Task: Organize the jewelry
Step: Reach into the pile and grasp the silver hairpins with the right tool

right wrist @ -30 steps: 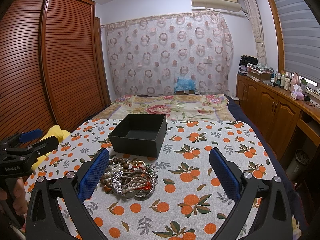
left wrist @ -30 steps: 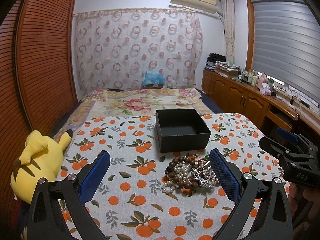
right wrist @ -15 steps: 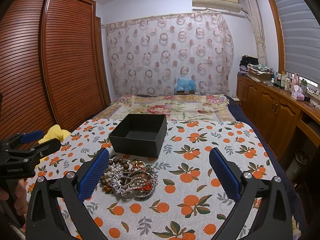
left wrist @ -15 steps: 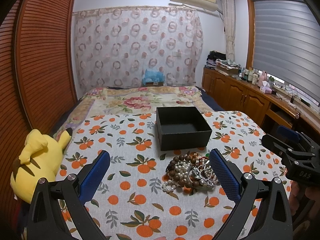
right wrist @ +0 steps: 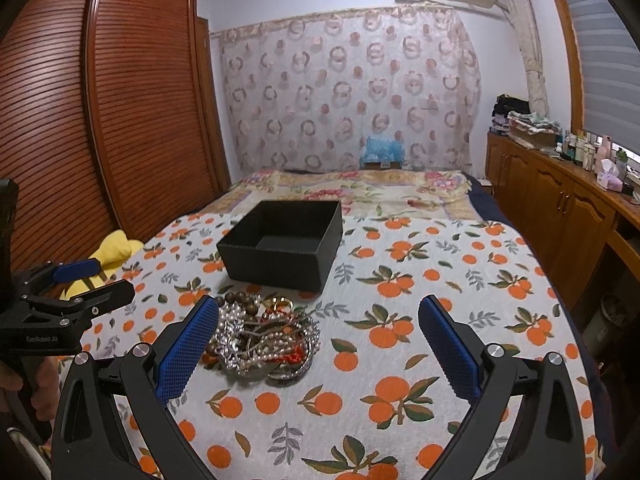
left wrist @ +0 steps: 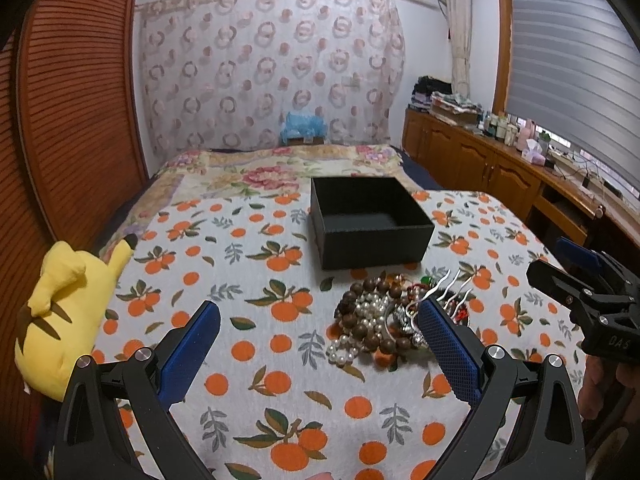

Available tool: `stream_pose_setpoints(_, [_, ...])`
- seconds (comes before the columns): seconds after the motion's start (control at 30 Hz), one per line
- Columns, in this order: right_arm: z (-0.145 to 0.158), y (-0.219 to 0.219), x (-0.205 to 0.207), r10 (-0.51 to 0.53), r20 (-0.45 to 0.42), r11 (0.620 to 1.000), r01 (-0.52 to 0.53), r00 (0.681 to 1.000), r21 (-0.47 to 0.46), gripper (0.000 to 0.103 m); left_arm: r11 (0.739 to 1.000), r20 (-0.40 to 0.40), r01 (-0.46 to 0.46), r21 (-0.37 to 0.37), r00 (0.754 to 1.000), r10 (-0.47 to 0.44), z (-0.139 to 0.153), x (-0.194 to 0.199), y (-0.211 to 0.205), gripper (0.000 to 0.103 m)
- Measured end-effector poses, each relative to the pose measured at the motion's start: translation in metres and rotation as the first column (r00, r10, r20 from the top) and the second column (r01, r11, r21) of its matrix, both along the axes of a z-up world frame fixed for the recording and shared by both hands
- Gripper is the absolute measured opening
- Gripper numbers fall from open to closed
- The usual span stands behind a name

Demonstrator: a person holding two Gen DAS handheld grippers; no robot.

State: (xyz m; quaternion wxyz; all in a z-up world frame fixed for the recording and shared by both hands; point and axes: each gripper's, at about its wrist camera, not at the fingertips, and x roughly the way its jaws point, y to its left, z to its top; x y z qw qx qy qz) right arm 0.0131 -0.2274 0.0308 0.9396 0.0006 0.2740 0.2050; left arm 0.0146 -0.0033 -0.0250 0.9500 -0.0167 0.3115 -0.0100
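A tangled pile of jewelry, with brown wooden beads, white pearls and a silver hair comb, lies on the orange-print cloth. It also shows in the right wrist view. An empty black open box stands just behind the pile, also seen in the right wrist view. My left gripper is open and empty, its right finger beside the pile. My right gripper is open and empty, its left finger beside the pile. Each gripper appears at the edge of the other's view.
A yellow plush toy lies at the cloth's left edge. The floral bedspread stretches behind the box. A slatted wooden wardrobe stands on the left, and wooden cabinets with clutter line the right wall.
Both grippers have shifted slightly; the pile and box sit a little differently in each view. Both stay open and nothing was taken hold of.
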Motion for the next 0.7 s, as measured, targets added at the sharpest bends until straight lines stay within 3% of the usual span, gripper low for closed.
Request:
stream_pose_setpoints(0.43, [-0.032, 0.021, 0.027, 0.105, -0.114, 0.993, -0.110, 0.988, -0.045, 0.100, 1.000, -0.095, 0.027, 0.000, 0.995, -0.027, -0.029, 0.009, 0.003, 0.096])
stream_pose_setpoints(0.7, [-0.050, 0.034, 0.051, 0.148, -0.217, 0.986, -0.161, 0.965, -0.042, 0.093, 0.999, -0.137, 0.041, -0.006, 0.990, -0.041, -0.041, 0.013, 0.003, 0.096])
